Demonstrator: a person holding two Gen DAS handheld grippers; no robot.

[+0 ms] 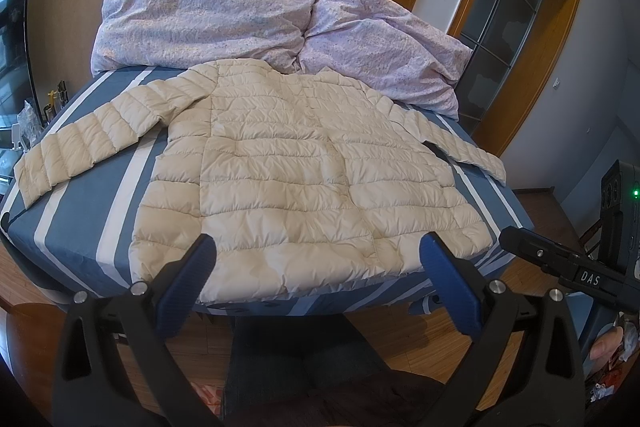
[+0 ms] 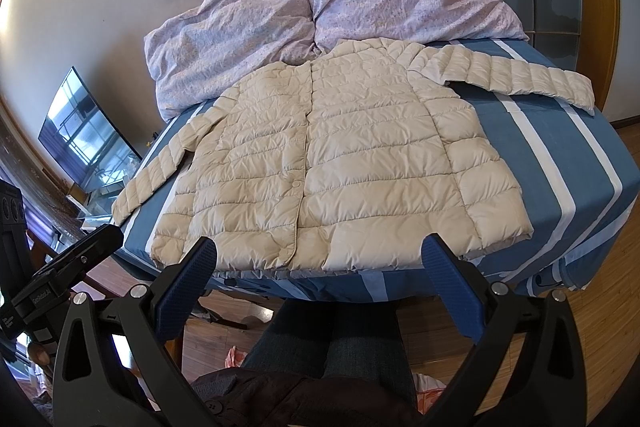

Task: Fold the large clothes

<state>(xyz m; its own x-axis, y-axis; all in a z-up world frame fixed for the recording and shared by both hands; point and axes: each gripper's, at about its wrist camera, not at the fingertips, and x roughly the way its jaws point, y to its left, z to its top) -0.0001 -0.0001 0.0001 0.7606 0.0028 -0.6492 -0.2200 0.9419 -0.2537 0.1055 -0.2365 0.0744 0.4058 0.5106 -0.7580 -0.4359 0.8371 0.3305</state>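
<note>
Left gripper (image 1: 318, 247), right gripper (image 2: 320, 247): both spread, empty, short of the hem. Puffer jacket (image 1: 304, 167): flat at twelve o'clock on striped bed (image 1: 80, 227), sleeves out toward nine and three. Risk, judged: slick quilted shell slipping from a shallow pinch.

The bed (image 1: 76, 227) wore a blue sheet with white stripes. A cream quilted jacket (image 1: 296, 183) lay flat on it, front up, both sleeves spread sideways, its hem near the bed's near edge. A crumpled lilac duvet (image 1: 208, 15) was heaped at the far end against the wall, touching the jacket's collar.
</note>
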